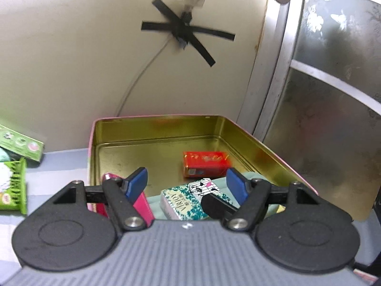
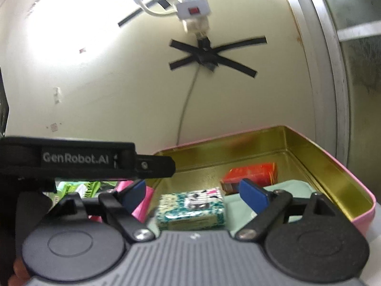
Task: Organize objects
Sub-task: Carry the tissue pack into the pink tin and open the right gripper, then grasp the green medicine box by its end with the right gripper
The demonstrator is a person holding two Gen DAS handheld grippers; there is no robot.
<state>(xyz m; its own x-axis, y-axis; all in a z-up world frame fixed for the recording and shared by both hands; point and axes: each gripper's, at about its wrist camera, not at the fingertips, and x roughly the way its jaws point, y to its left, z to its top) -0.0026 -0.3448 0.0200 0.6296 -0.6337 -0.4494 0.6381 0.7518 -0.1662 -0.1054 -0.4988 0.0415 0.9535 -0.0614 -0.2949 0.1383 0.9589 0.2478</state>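
- Gold-lined tin with the pink outside is being used as the collecting box, and it's sitting on the tabletop right against the wall, in front of both grippers.
- Already sitting inside: a red box toward the back, a teal patterned box at the near edge, a pale green thing under or beside it (can't really be told which), and a pink item leaning at the near left corner.
- Left gripper is being held just over the near rim, fingers apart, nothing being pinched between them; the teal box is only being seen through the gap.
- Right gripper is being held much the same way, fingers spread wide and nothing being clamped.
- The left gripper's dark body is also being caught in the right wrist view, close on the left side.
- Still being left out: green packets on the tabletop to the left of the tin.
- So it's being judged as roughly midway: several things stowed, a few green ones waiting, and the lid (not seen anywhere) possibly being left for last.
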